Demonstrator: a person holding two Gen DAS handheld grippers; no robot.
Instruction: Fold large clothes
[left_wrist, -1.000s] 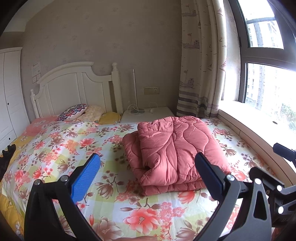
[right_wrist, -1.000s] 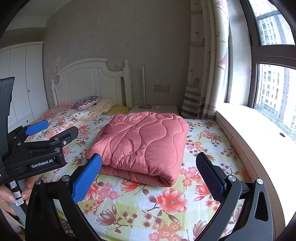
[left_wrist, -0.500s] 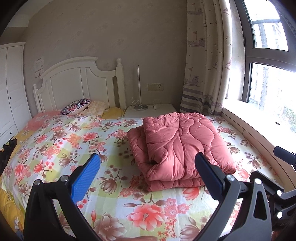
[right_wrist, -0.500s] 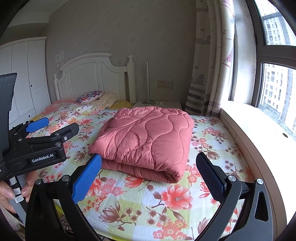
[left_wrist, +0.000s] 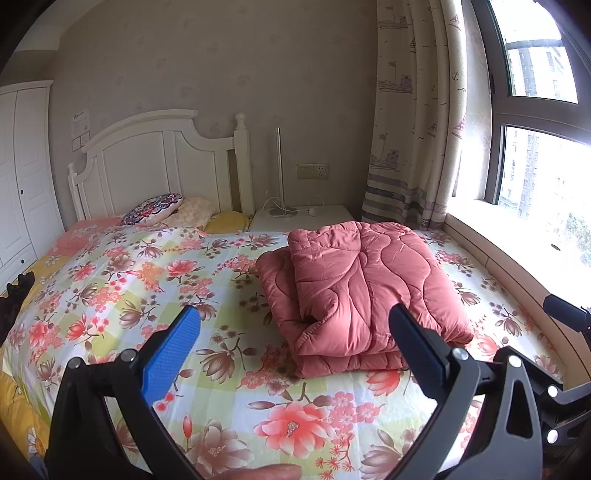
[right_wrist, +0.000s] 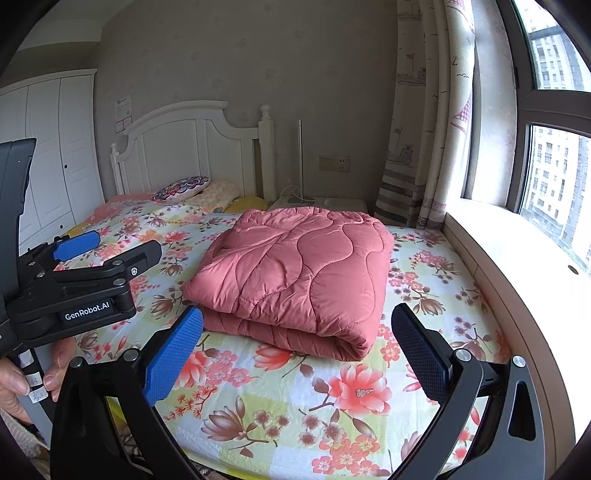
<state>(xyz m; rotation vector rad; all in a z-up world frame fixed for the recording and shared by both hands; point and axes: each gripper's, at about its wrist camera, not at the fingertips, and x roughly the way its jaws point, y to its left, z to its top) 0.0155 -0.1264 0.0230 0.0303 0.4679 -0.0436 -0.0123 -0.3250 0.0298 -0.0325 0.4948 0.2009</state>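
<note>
- Your hand (right_wrist: 22, 376) at 8 o'clock in the right wrist view grips the handle of the left gripper (left_wrist: 295, 339), its jaws spread wide and empty, held back from the bed (left_wrist: 110, 280)
- The pillows (left_wrist: 155, 208) and white headboard (left_wrist: 147, 162) sit at 10 o'clock, untouched
- The pink quilt (right_wrist: 295, 273) lies at centre on the floral sheet, already folded into a thick stacked rectangle, its fold edge toward you and nothing touching it
- Over the last second both cameras have lifted and drawn back a little from the bundle, which has kept its shape; the folding looks finished, or close to it
- Your right gripper (right_wrist: 297, 350) is likewise released, jaws wide, hovering short of the quilt's near edge
- The curtain (right_wrist: 421, 147) and window ledge (right_wrist: 498, 251) fill 2 o'clock
</note>
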